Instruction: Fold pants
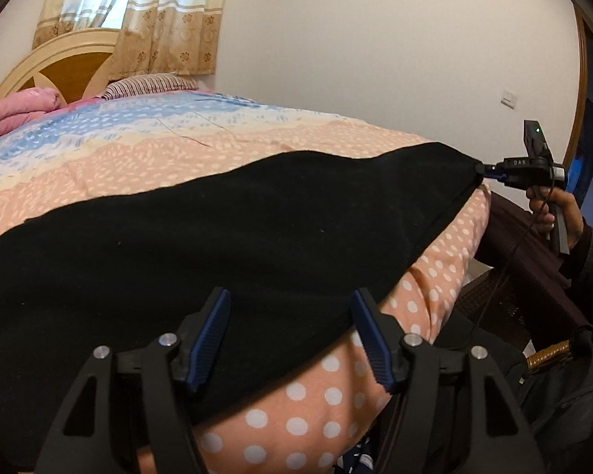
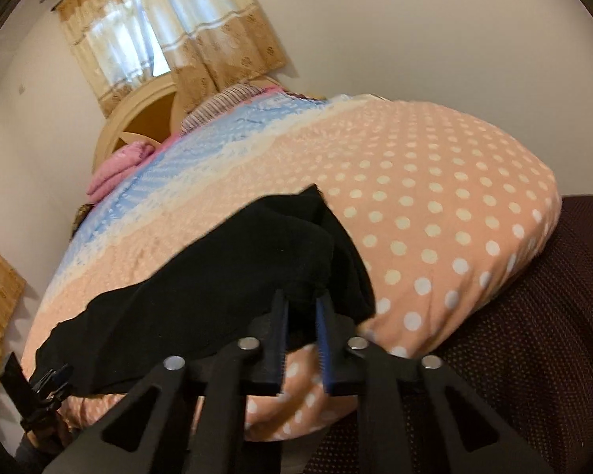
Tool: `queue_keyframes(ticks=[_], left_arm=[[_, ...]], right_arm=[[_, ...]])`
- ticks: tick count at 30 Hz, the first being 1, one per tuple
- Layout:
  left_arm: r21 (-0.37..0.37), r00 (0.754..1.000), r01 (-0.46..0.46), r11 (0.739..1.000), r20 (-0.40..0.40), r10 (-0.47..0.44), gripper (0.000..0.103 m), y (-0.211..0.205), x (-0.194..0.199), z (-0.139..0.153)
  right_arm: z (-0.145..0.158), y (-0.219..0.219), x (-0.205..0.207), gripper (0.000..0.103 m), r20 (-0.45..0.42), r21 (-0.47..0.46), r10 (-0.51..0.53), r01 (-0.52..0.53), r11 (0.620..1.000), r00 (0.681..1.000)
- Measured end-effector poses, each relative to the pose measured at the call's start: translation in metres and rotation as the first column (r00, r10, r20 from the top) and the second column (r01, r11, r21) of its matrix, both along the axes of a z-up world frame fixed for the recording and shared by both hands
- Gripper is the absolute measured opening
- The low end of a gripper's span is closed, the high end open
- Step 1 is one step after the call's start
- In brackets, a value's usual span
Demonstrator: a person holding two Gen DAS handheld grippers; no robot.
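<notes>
— Where are the pants?

— The black pants (image 1: 225, 229) lie spread across my bed (image 1: 146, 150), near its foot edge. In my left view my left gripper (image 1: 292, 339) has its jaws spread wide, astride the near hem at 6 o'clock, gripping nothing. At 3 o'clock my right gripper (image 1: 484, 169) pinches the cloth's far corner, pulling it to a point.

— And the right view?

— There my right gripper (image 2: 302, 318) has its jaws drawn narrow with bunched black fabric (image 2: 233, 276) between the tips. My left gripper (image 2: 53, 379) shows at 8 o'clock by the other end. Only this view shows the dark mesh chair (image 2: 533, 335) at 4 o'clock, just past the bed's dotted edge.

— Room to move?

— Bare bedspread runs toward 12 o'clock up to the striped pillow (image 1: 150, 83) and pink quilt (image 1: 16, 112).
</notes>
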State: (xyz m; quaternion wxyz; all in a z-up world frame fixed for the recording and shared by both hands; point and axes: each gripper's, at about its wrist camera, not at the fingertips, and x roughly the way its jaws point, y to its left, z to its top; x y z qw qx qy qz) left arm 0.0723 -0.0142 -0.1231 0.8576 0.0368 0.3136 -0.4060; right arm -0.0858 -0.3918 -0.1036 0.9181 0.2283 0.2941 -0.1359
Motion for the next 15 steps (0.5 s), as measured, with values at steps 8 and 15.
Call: queue_keyframes(ticks=[8, 15], left_arm=[[-0.009, 1.0, 0.009, 1.0, -0.007, -0.009, 0.067, 0.001, 0.0, -0.003], [-0.017, 1.0, 0.019, 1.0, -0.02, -0.02, 0.067, 0.001, 0.003, -0.003]], right_arm=[[0.027, 0.003, -0.019, 0.008, 0.014, -0.111, 0.012, -0.01, 0.994, 1.0], [-0.005, -0.009, -0.016, 0.04, -0.102, -0.099, 0.0, -0.011, 0.995, 0.995]])
